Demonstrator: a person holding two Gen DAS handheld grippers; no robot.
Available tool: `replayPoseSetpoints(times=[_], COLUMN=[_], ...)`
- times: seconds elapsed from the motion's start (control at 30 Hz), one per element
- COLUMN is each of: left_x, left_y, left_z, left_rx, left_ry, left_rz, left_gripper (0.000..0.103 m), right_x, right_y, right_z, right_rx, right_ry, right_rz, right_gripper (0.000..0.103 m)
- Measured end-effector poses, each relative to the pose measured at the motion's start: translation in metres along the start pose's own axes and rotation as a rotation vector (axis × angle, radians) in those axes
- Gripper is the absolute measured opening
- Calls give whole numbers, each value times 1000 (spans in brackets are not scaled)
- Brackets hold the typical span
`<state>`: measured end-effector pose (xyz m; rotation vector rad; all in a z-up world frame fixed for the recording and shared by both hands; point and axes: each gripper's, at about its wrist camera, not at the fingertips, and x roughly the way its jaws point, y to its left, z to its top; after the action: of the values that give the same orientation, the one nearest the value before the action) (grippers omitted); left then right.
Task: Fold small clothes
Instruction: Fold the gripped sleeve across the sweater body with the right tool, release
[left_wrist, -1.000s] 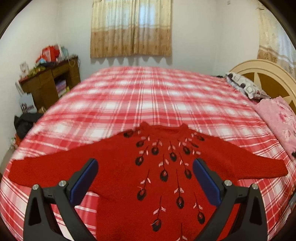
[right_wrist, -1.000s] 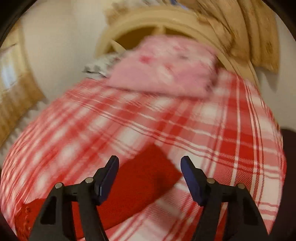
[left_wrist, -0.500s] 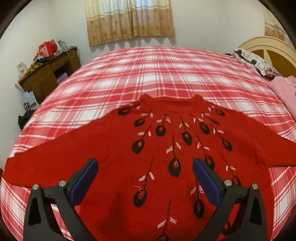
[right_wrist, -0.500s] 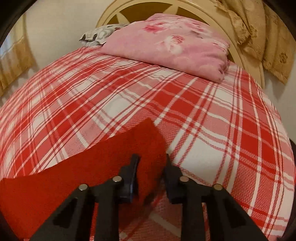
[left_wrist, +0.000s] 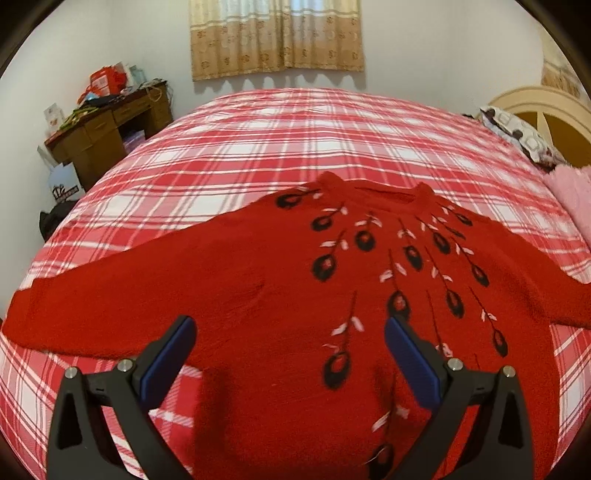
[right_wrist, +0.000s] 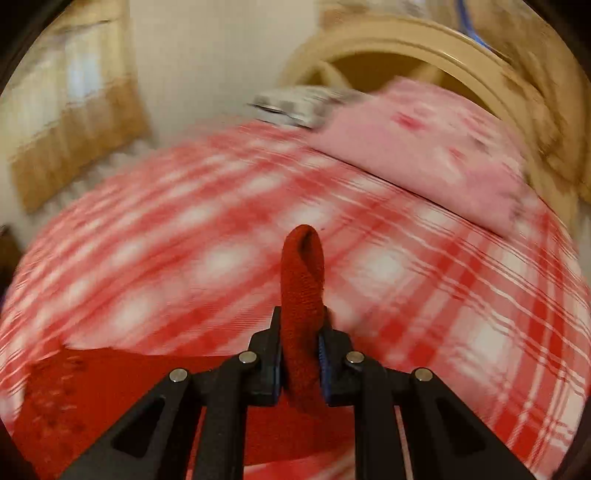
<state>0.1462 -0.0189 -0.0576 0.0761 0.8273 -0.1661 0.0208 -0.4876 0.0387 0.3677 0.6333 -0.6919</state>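
1. A red knitted sweater (left_wrist: 280, 280) lies spread flat, front up, on a bed covered by a red-and-white plaid sheet (left_wrist: 295, 140), filling the lower half of the left wrist view.
2. Its front carries a pattern of dark oval motifs on thin stems with small pale leaf shapes, fanning down from the round neckline (left_wrist: 380, 188) near the middle of the frame.
3. One sleeve (left_wrist: 110, 295) stretches straight out to the left edge of the frame; the other runs off past the right edge.
4. The left gripper (left_wrist: 290, 354) hangs over the lower body of the sweater with its blue-padded fingers (left_wrist: 166, 362) wide apart and nothing between them; whether they touch the knit cannot be told.
5. In the right wrist view the right gripper (right_wrist: 301, 354) has just been closing and is now clamped on the sweater's cuff (right_wrist: 302, 273), which stands up from between the pads as a rolled red tube at the centre of the frame.
6. More of the red knit (right_wrist: 110, 391) lies at the lower left of that view, which is strongly blurred.
7. A pink quilt (right_wrist: 424, 147) sits at the upper right by a cream headboard (right_wrist: 406, 40); a wooden desk (left_wrist: 107, 129) stands at the upper left of the left wrist view, below a beige curtain (left_wrist: 277, 37).
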Motion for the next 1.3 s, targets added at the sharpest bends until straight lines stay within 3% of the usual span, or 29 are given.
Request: replayPoseSetpoints(times=[0.17, 0.27, 0.5, 0.7, 0.8, 0.9, 0.97, 1.03, 1.13, 1.17, 1.23, 1.3], left_x=[-3, -7, -18, -17, -13, -9, -7, -5, -4, -4, -5, -7], left_y=[19, 35, 73, 105, 119, 130, 136, 139, 139, 137, 132, 127], left_z=[-10, -16, -24, -30, -32, -33, -35, -36, -36, -35, -33, -30], left_rx=[-43, -72, -122, -176, -195, -220, -235, -248, -251, -245, -227, -214], left_ry=[9, 9, -20, -27, -24, -19, -13, -6, -1, -3, -14, -25], left_rz=[1, 14, 62, 89, 102, 105, 107, 103, 92, 92, 99, 98], left_gripper=[103, 103, 103, 103, 103, 103, 103, 103, 103, 103, 103, 103], right_x=[-24, -30, -23, -12, -6, 0, -1, -7, -23, -27, -31, -22], right_y=[122, 200, 327, 396, 415, 419, 416, 411, 389, 380, 366, 362], right_z=[-19, -47, -128, -197, -224, -240, -242, -238, -222, -217, -209, -210], right_rx=[-111, -172, -284, -390, -429, -438, -428, -423, -396, -385, -405, -434], right_ry=[10, 53, 183, 274, 335, 402, 429, 453, 396, 354, 275, 277], right_rz=[255, 411, 628, 702, 758, 781, 819, 873, 917, 916, 830, 758], right_gripper=[15, 15, 15, 15, 15, 23, 39, 43, 43, 43, 43, 42])
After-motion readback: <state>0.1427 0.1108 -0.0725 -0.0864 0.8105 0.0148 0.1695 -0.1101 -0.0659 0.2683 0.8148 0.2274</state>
